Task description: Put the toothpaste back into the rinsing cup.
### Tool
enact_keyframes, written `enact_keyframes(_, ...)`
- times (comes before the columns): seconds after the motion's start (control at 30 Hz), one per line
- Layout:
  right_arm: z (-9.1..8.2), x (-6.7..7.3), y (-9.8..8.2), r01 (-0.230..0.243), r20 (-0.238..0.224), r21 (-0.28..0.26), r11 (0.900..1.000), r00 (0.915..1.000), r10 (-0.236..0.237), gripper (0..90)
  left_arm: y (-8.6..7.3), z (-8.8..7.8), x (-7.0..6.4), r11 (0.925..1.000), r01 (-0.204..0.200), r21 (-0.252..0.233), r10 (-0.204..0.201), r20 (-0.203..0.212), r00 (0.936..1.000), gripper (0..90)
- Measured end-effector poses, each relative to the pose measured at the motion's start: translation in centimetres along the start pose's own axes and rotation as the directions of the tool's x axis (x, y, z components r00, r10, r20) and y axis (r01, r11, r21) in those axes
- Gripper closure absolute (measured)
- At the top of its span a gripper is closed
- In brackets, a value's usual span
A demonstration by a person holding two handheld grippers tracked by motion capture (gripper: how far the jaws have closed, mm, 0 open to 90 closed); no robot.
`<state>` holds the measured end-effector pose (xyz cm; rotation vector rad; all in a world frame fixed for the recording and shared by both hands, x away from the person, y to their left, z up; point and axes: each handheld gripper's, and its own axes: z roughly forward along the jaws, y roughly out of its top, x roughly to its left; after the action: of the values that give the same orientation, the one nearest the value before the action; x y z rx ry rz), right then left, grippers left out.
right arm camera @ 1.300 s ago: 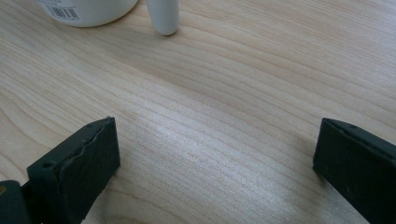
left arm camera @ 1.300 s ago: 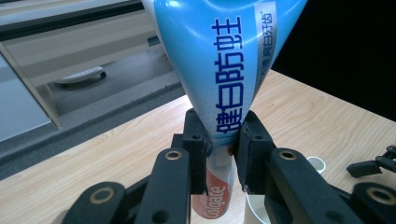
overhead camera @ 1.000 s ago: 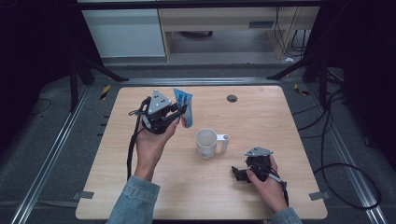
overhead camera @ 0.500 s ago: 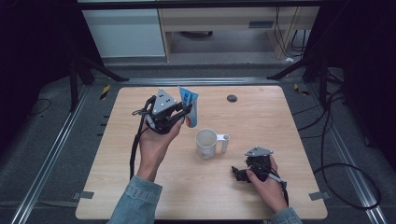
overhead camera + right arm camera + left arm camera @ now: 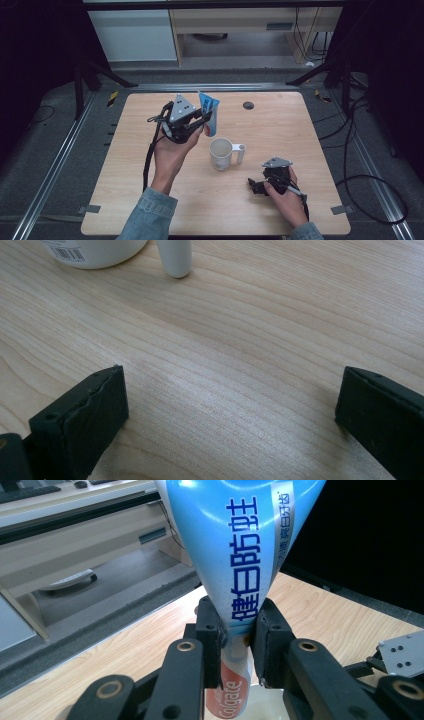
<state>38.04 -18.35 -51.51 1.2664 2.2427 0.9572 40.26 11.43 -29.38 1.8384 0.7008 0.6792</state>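
Toothpaste tube [image 5: 208,112] was clamped between the jaws of the left gripper [image 5: 202,122], held upright, cap end down, above the table [image 5: 300,130] near its middle, just beside the white mug [image 5: 221,152]. Right gripper [image 5: 260,186] rested near the table's near right corner, jaws wide apart and empty. Judged risk: the soft tube could buckle or slip if lowered off-centre, striking the mug's rim and tipping it.

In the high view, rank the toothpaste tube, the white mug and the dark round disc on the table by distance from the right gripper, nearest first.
From the right gripper:
1. White mug, just up-left on the table.
2. Toothpaste tube, clamped in the left gripper, beyond the mug.
3. Dark round disc, near the table's far edge.
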Motion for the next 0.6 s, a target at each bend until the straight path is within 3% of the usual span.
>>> enact_keyframes(0.6,0.01,-0.02,-0.01,0.003,0.000,-0.001,1.000,1.0000,-0.003,0.8,0.32,0.64,-0.93,1.0000,-0.009,0.003,0.009,0.024,0.9997,75.4)
